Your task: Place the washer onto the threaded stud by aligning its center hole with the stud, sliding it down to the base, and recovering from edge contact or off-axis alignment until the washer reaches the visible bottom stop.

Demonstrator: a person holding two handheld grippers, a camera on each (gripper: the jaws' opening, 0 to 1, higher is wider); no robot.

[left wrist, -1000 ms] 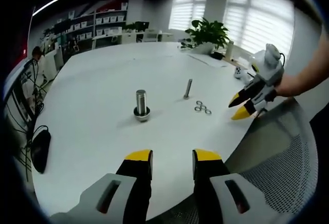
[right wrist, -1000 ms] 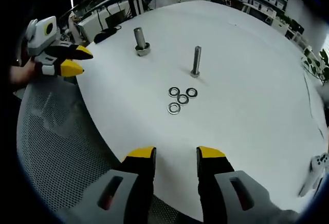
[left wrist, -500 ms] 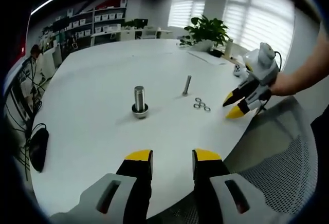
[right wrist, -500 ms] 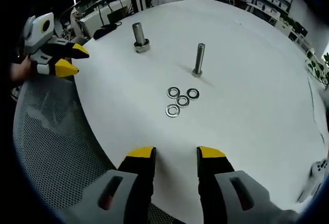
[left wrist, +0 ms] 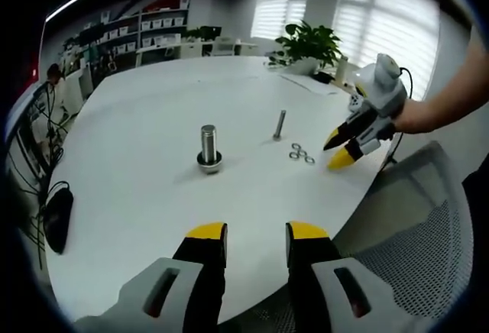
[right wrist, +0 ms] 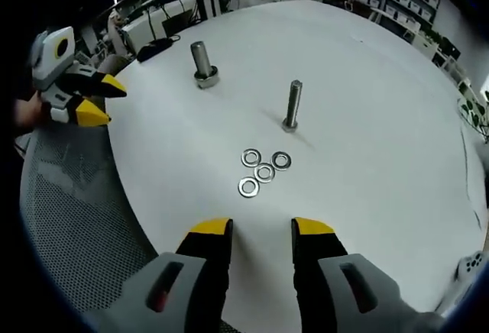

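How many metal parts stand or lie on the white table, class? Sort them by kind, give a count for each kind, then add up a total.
Washers: 4, lying flat in a cluster
Thin studs: 1, standing upright
Thick bolts: 1, standing upright on its wide base
Total: 6 metal parts on the table

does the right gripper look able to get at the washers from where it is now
Probably yes: the right gripper is open, and only bare table lies between it and the four washers; nothing stands in the way.

Bare white table surrounds the washers (four, bunched), with the thin stud standing just beyond.
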